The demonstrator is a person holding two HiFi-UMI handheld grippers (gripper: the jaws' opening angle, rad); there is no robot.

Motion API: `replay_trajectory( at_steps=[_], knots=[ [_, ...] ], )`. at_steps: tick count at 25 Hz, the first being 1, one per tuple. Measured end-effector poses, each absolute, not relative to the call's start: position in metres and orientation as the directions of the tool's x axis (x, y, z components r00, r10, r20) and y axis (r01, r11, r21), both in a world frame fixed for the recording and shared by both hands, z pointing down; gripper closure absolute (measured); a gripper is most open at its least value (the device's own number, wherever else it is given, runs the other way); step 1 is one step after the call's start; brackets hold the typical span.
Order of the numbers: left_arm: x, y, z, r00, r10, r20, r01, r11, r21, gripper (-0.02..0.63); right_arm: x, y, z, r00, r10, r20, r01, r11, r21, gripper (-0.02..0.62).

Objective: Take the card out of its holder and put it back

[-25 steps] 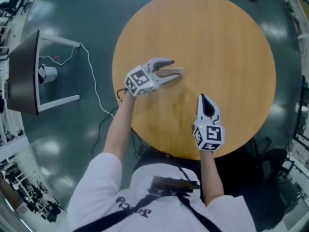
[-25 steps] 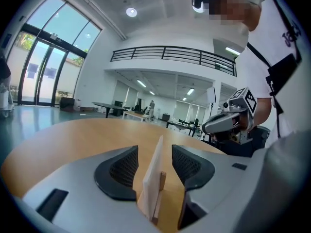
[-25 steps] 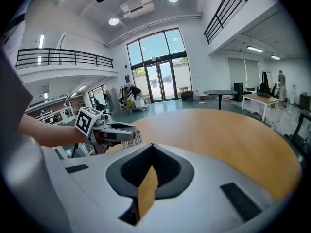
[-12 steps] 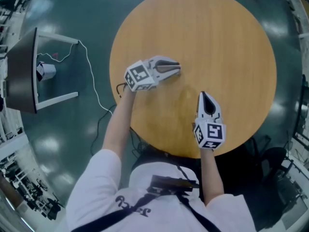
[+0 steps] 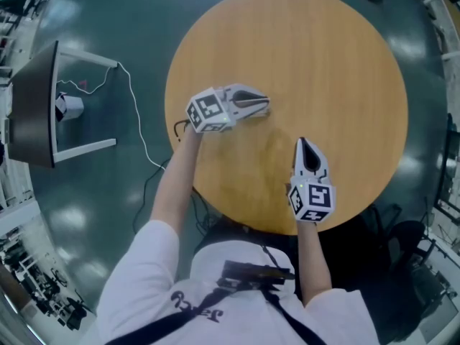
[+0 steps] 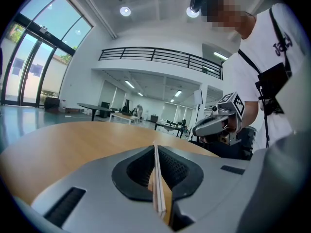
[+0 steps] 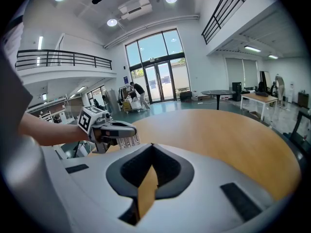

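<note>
On the round wooden table [image 5: 323, 63], my left gripper [image 5: 264, 106] lies at the left middle, its jaws closing on the flat card holder. In the left gripper view the holder's thin layered edge [image 6: 158, 186] stands upright between the pads, which press on it. The right gripper view shows the left gripper [image 7: 130, 129] with the holder's white printed face [image 7: 127, 141] hanging under its jaws. My right gripper [image 5: 301, 143] rests near the table's front, tips together with nothing in them, pointing away from me. Its tips [image 6: 197, 130] also show in the left gripper view.
A dark screen on a white frame [image 5: 36, 106] stands on the floor to the left, with a white cable [image 5: 140, 131] trailing toward the table. The table's near edge [image 5: 244, 225] runs just in front of the person's body.
The left gripper's jaws have come together on the card holder, which earlier lay visible between wide jaws. The right gripper has stayed put.
</note>
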State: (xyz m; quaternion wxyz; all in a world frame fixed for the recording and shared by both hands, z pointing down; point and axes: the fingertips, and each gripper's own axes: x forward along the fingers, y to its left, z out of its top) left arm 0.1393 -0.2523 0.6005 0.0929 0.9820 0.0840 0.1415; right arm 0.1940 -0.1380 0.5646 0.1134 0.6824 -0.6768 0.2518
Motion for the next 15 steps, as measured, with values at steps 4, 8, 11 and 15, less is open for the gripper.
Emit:
replay_trajectory(
  at_steps=[4, 8, 11, 15],
  knots=[
    [0.139, -0.254, 0.587, 0.950, 0.173, 0.261, 0.133, -0.978, 0.163, 0.577, 0.188, -0.134, 0.558, -0.045, -0.873, 0.486, -0.982, -0.050, -0.181, 0.572],
    [0.138, -0.254, 0.574, 0.954, 0.140, 0.266, 0.113, -0.987, 0.113, 0.577, 0.184, -0.131, 0.550, -0.044, -0.889, 0.456, -0.982, -0.046, -0.184, 0.572],
    [0.134, -0.255, 0.556, 0.963, 0.108, 0.249, 0.090, -0.992, 0.084, 0.577, 0.176, -0.128, 0.542, -0.047, -0.900, 0.434, -0.981, -0.039, -0.188, 0.572],
    [0.123, -0.252, 0.538, 0.969, 0.058, 0.241, 0.042, -0.997, 0.071, 0.577, 0.162, -0.121, 0.528, -0.055, -0.908, 0.414, -0.984, -0.023, -0.179, 0.572]
  ],
)
